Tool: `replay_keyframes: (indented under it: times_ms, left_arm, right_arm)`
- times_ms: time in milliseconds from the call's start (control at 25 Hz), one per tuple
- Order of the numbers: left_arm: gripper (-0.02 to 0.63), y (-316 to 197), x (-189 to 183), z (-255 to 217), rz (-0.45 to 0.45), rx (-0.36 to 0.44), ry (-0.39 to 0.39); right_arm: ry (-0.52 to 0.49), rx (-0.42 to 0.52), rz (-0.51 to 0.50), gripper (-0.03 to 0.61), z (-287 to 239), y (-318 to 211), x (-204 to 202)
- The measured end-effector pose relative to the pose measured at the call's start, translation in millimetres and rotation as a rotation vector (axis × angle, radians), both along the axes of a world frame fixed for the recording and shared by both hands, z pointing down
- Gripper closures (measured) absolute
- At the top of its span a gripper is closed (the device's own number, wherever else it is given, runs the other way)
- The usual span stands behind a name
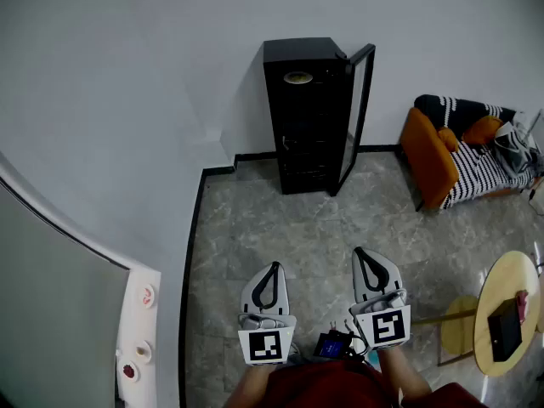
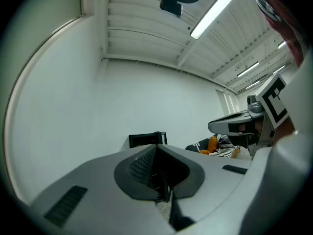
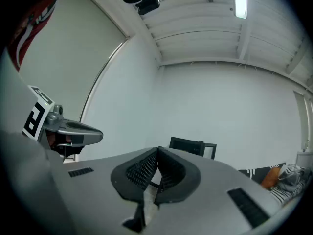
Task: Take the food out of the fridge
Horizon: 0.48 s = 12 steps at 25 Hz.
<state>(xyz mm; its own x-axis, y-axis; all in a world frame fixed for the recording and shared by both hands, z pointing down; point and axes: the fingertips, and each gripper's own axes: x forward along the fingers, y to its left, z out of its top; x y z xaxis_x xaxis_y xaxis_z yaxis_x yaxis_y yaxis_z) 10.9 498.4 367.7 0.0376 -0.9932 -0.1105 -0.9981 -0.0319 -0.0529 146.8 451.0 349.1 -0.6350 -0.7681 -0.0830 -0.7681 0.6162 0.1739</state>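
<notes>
fridge [image 1: 308, 117] open | well ahead of left claw [image 1: 273, 266], right claw [image 1: 363, 252] | both closed

Black fridge [image 1: 306, 113], door [image 1: 358, 113] open

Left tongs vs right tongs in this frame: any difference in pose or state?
Pose: in the head view the right tongs reach slightly farther toward the fridge than the left tongs.
Look: the left tongs' marker cube shows a different pattern from the right tongs' marker cube.
Shared: both are shut with nothing between them, and both point toward the fridge, whose door stands open.
</notes>
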Motion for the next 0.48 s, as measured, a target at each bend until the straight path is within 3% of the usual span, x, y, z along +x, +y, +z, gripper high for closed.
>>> replay_keyframes:
  times_ms: [480]
  left_arm:
    - [0.600, -29.8, 42.3, -0.6, 0.025, 0.000, 0.003]
  right_arm:
    - [-0.004, -0.002, -0.004, 0.557, 4.3, -25.9, 30.8]
